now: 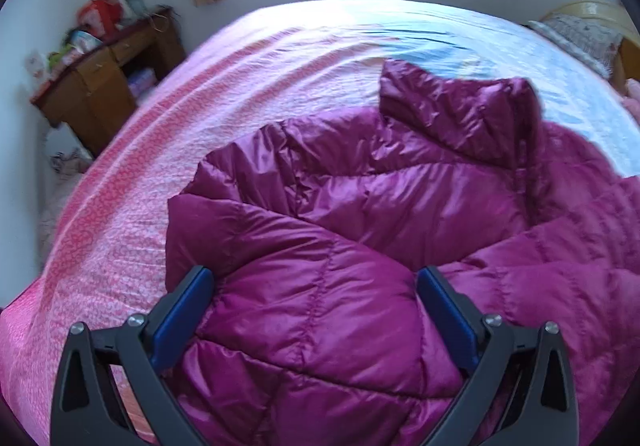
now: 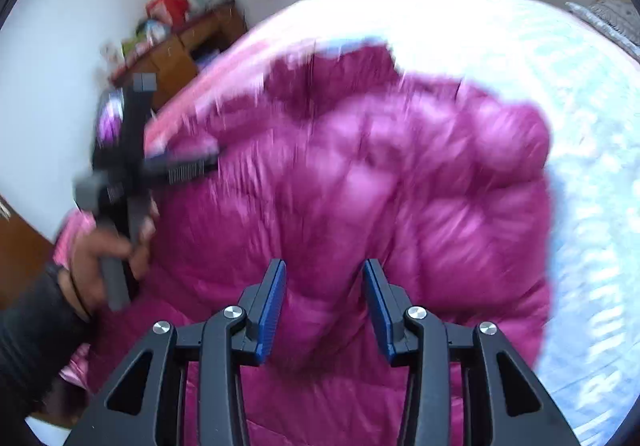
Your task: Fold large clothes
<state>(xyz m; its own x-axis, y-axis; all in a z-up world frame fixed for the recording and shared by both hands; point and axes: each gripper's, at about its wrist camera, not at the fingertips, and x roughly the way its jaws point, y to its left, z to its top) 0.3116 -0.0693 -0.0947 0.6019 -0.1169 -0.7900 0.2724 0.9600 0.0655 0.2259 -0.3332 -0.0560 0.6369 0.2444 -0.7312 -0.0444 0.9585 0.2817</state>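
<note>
Seemingly early on, the magenta puffer jacket [image 1: 360,213] lies rumpled on the near part of the bed [image 1: 132,173], one sleeve thrown across but no neat fold made, while the left gripper [image 1: 314,282] and right gripper [image 2: 324,278] both hover released above it.

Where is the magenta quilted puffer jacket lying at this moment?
The magenta quilted puffer jacket lies crumpled on the pink patterned bedspread, filling the lower right of the left wrist view, directly ahead of the open left tool.
</note>
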